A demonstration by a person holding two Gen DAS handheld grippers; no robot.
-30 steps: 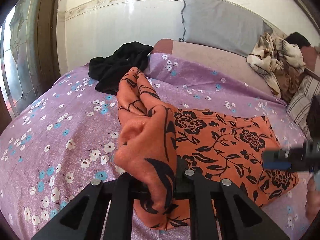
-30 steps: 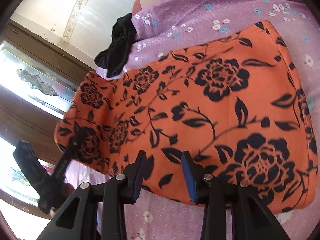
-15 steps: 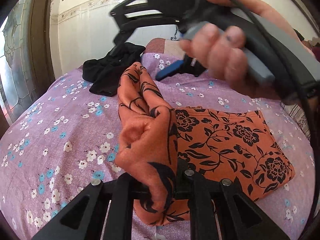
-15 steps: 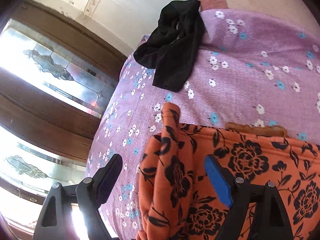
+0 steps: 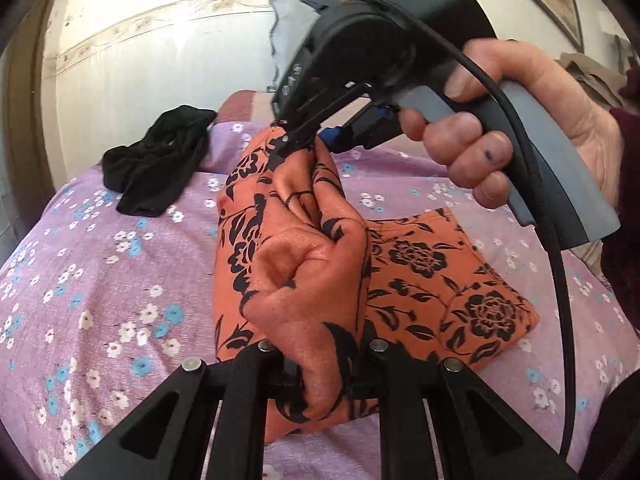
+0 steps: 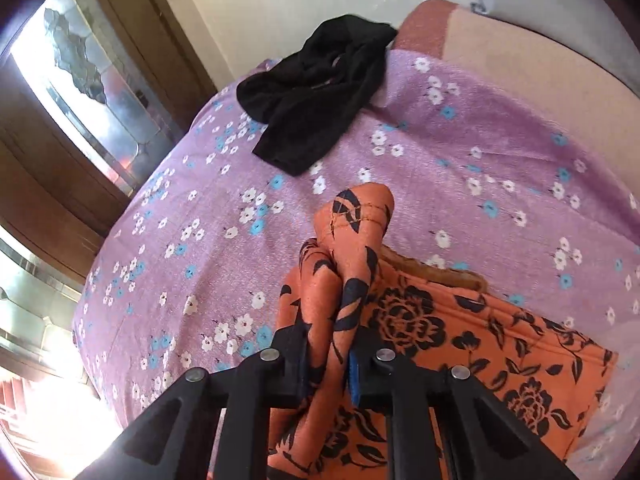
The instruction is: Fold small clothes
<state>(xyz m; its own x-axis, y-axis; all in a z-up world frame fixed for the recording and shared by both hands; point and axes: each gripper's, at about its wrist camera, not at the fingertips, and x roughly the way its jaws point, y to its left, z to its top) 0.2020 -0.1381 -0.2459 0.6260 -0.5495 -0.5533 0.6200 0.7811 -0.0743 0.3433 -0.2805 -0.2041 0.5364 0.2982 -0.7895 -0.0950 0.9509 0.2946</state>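
An orange garment with black flowers (image 5: 440, 280) lies partly folded on the purple flowered bedspread (image 5: 100, 280). My left gripper (image 5: 320, 376) is shut on a bunched edge of it and holds that edge up. My right gripper (image 6: 328, 364) is shut on the far end of the same raised fold (image 6: 352, 232). In the left wrist view the right gripper (image 5: 308, 140) pinches the top of the fold, held by a hand (image 5: 500, 128).
A crumpled black garment (image 6: 320, 96) lies at the back left of the bed, also in the left wrist view (image 5: 160, 168). A grey pillow (image 5: 288, 40) leans on the wall. A wooden door frame with glass (image 6: 80, 80) stands at the left.
My right gripper moved from the garment's near edge to the far end of the raised fold and shut on it. My left gripper kept its hold.
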